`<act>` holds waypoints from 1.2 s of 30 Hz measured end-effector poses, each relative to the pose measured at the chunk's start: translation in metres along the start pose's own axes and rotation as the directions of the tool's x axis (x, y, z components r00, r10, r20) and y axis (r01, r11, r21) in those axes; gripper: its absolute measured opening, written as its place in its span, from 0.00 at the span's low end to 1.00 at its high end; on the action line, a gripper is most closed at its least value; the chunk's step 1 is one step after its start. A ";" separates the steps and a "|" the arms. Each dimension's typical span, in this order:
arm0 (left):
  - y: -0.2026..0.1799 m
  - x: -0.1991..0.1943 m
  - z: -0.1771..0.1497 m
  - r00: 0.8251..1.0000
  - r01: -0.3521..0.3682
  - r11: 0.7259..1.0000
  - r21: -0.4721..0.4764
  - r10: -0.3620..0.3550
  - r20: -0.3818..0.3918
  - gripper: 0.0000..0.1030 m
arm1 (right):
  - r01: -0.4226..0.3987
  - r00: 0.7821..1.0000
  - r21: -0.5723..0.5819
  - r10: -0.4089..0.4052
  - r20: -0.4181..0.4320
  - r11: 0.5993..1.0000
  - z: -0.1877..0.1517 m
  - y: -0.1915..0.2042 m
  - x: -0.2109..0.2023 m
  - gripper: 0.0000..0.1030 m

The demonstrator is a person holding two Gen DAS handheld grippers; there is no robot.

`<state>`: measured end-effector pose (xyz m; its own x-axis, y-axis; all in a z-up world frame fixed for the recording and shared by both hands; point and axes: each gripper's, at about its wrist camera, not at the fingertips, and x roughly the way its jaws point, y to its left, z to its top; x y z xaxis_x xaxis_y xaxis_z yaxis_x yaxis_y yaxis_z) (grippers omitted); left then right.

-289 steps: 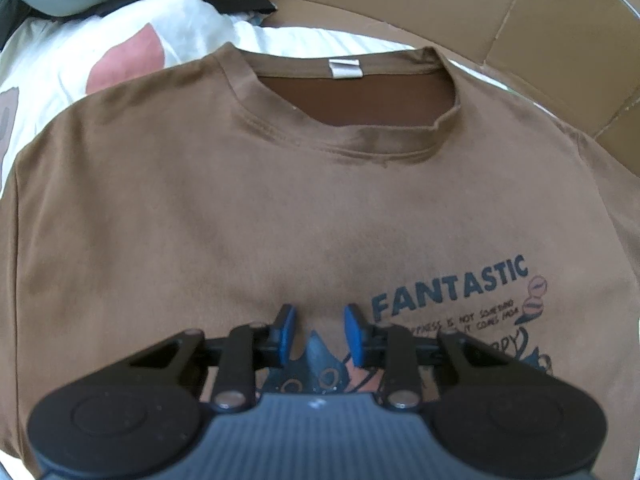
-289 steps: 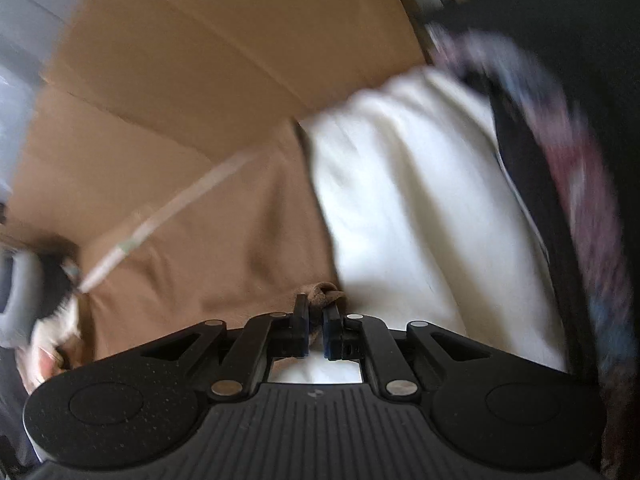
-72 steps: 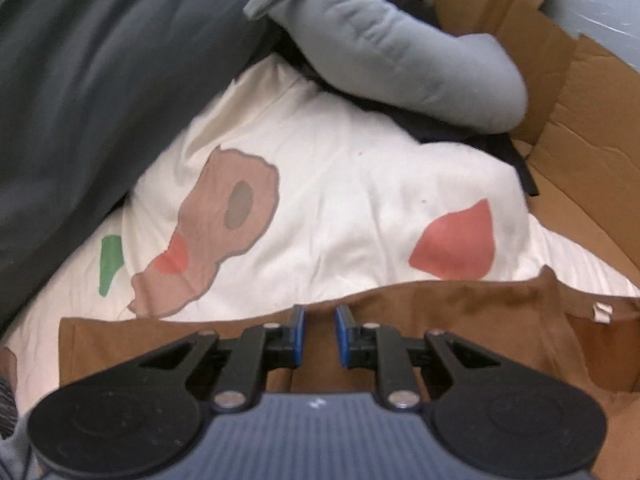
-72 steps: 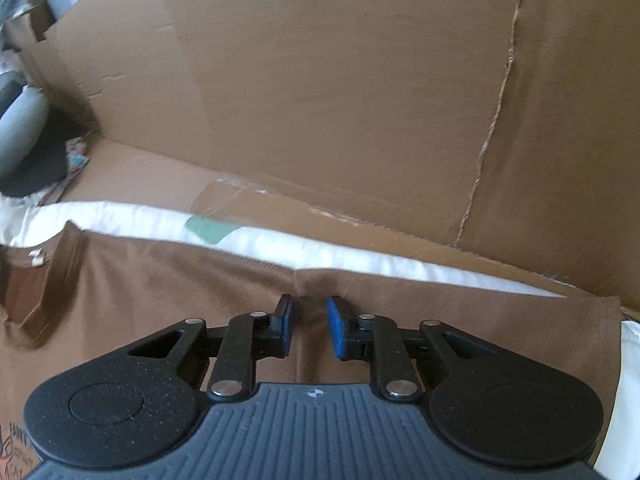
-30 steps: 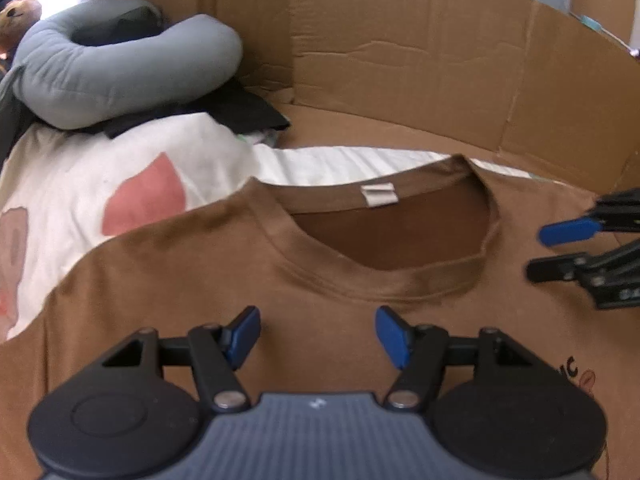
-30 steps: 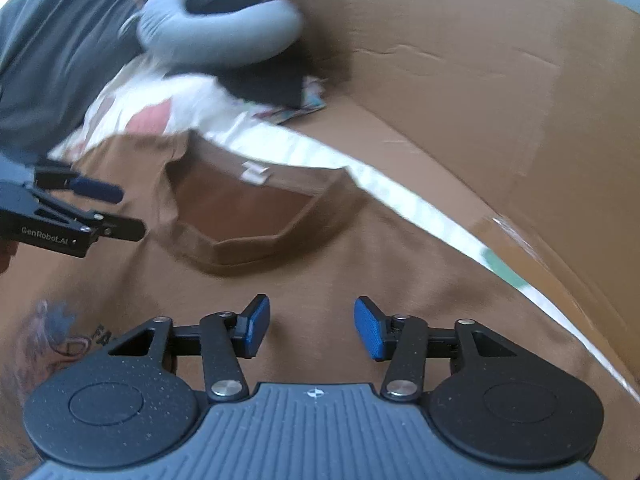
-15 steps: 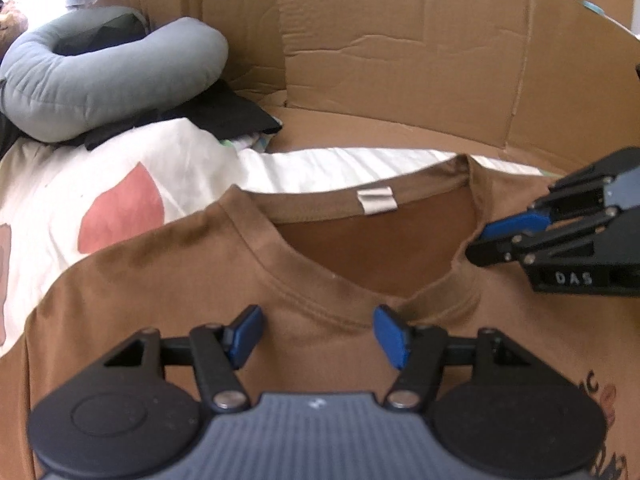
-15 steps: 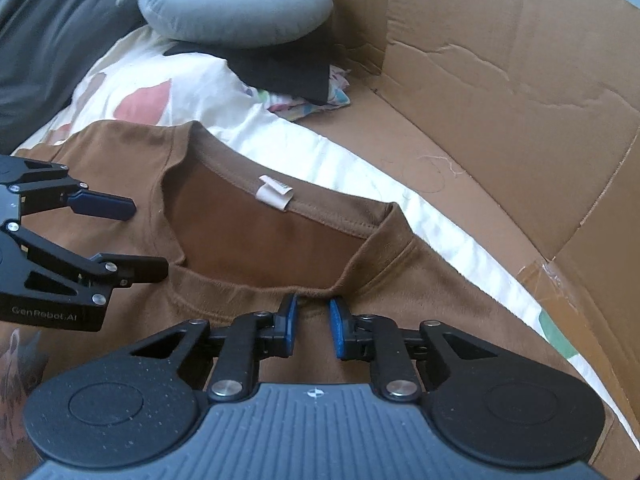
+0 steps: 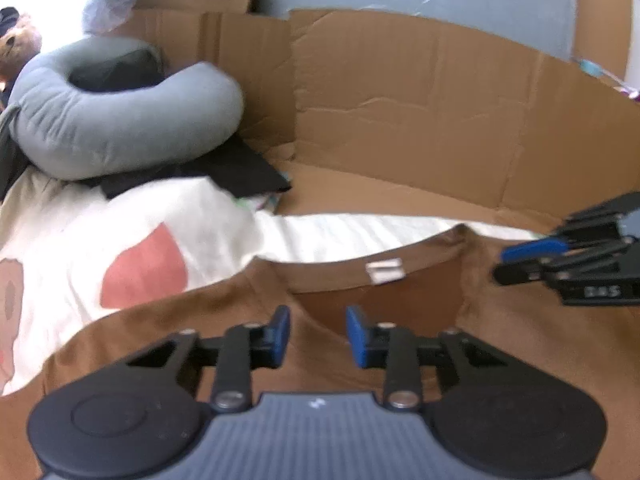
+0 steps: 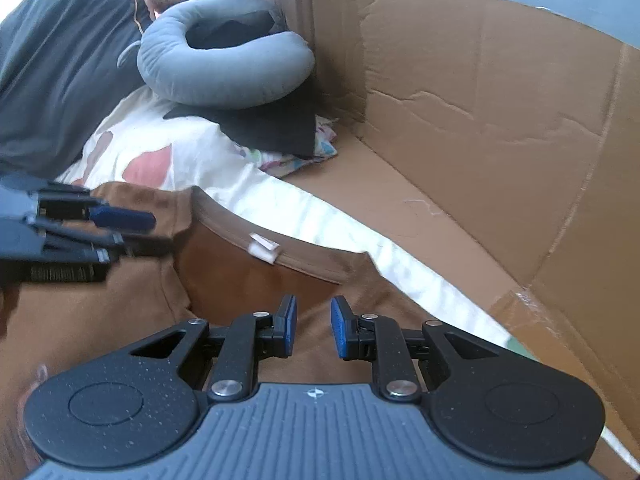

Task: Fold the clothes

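Item: brown T-shirt, collar step. I have left gripper and right gripper pinching the neckline (left's jaws just closing); next, lift evenly and fold.

Two matching hand-held grippers are seen. The left gripper is built from a ribbed blue-grey housing flanked at 9 and 3 o'clock by two round black discs. Black linkage arms with triangular cut-outs are fastened by silver screw heads. Blue pads are carried on its fingertips. The right gripper is made the same way, its black plastic finely speckled, and a small white emblem is printed at the housing's 12 o'clock edge
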<state>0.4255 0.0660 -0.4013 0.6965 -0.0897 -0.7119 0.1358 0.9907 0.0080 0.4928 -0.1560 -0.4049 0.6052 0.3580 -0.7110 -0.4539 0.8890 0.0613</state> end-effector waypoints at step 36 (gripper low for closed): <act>0.043 -0.009 0.030 0.978 -0.146 0.973 -0.179 0.115 -0.174 0.49 | 0.156 0.985 0.491 -0.097 -0.145 0.857 -0.014 -0.078 -0.064 0.40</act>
<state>0.4460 0.1064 -0.3739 0.5739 0.0441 -0.8178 -0.0963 0.9952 -0.0140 0.4801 -0.2526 -0.3739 0.5450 0.2254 -0.8076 0.0266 0.9581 0.2853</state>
